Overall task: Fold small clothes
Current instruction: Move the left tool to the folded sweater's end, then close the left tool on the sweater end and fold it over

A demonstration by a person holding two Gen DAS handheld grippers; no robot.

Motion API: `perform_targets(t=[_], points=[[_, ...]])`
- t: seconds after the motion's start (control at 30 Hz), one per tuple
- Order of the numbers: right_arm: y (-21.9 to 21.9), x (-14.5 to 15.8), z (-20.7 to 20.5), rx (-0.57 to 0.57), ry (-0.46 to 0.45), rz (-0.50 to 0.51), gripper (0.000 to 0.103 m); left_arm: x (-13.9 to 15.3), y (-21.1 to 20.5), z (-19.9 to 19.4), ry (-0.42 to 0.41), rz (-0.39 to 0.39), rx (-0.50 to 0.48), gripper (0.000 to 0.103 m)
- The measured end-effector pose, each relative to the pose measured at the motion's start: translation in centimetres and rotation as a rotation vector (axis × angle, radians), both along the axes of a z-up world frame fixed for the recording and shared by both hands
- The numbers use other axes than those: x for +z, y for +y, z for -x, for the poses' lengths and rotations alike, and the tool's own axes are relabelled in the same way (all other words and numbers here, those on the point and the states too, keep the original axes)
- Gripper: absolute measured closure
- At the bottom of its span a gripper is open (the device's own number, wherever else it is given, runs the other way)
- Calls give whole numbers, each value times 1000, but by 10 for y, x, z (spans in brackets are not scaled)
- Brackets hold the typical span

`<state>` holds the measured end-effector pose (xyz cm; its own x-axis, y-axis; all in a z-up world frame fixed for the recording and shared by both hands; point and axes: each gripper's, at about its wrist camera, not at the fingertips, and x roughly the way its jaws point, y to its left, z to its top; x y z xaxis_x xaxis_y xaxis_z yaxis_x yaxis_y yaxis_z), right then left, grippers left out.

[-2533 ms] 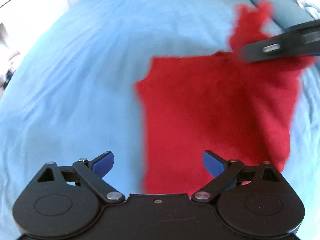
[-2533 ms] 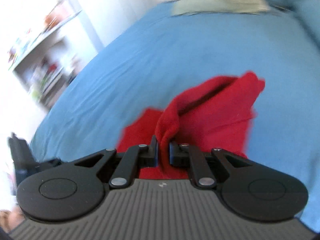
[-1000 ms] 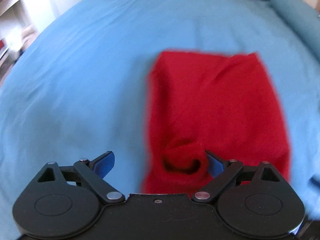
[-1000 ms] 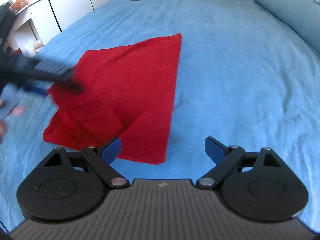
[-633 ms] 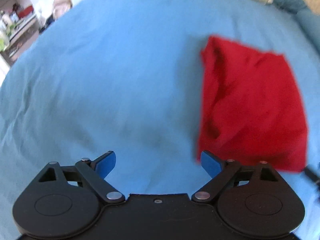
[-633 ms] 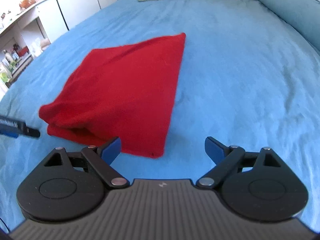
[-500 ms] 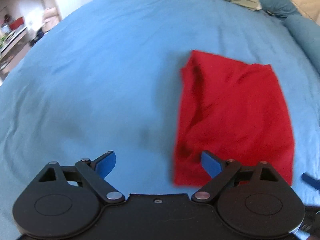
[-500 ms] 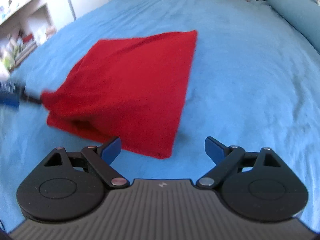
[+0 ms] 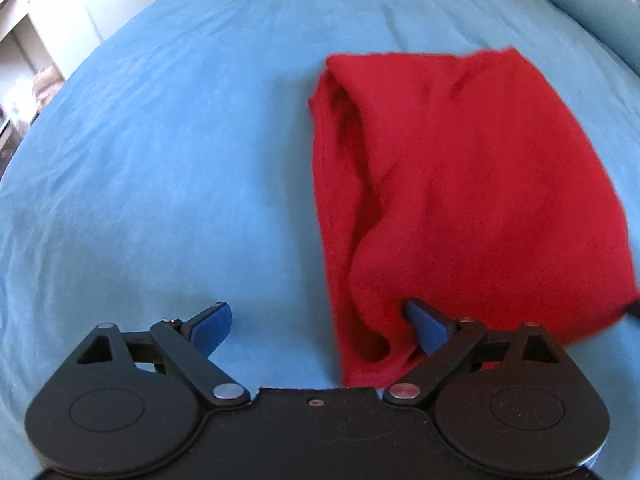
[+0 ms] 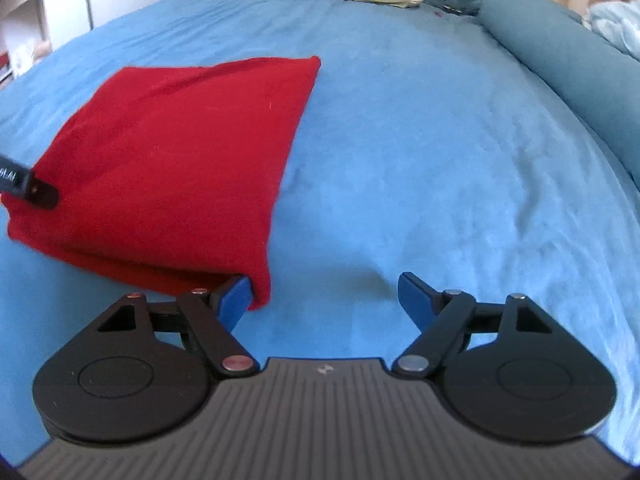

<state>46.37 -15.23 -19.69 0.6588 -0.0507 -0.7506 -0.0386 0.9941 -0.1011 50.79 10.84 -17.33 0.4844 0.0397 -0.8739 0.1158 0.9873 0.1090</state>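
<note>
Red cloth (image 9: 472,184) part-folded mid-bed (image 10: 440,140): soft, limp, light.
Left gripper (image 9: 320,330) and right gripper (image 10: 324,296) both wide, empty; likely best pinched at near corners, layers together.

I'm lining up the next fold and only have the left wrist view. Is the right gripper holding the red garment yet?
Observer: No. The right gripper is open; only its left finger touches the red garment, at its near right corner.
Operator: What's between its fingers?
Observer: Mostly bare blue sheet.
Operator: Is the garment's right edge tidy?
Observer: It runs straight from the far corner to the near corner.
</note>
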Motion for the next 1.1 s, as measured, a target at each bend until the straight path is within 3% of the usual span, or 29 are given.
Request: perform_targets(t=[0.23,0.33,0.37,0.47,0.6,0.67,0.77,0.87,1.0,1.03,1.07,1.1], points=[[-21,5,6,70,44,-14,8,10,10,7,-22,6,-38,5],[-39,32,-1,106,50,-125,6,38,16,11,-60,29,-53,5],[-43,41,-5,115,48,-174,4,49,21,8,-77,63,-55,0],[-55,67,-29,133,47,-319,0,59,32,-14,-74,182,-51,0],[-57,65,-80,119,109,-424,0,38,40,-57,2,339,-14,2],[-58,51,-107,103,157,-500,0,27,40,-73,29,389,14,11],[-54,30,-129,78,201,-554,0,14,40,-89,62,458,42,15],[-47,14,-139,52,219,-575,0,3,33,-97,85,468,32,21],[-43,1,-145,19,215,-577,1,-4,25,-100,77,459,11,23],[-42,1,-144,14,200,-579,7,-3,25,-100,74,452,1,30],[-40,2,-143,17,194,-582,13,-3,23,-99,72,455,-10,47],[-36,1,-145,25,196,-593,32,-3,21,-100,80,481,-20,57]])
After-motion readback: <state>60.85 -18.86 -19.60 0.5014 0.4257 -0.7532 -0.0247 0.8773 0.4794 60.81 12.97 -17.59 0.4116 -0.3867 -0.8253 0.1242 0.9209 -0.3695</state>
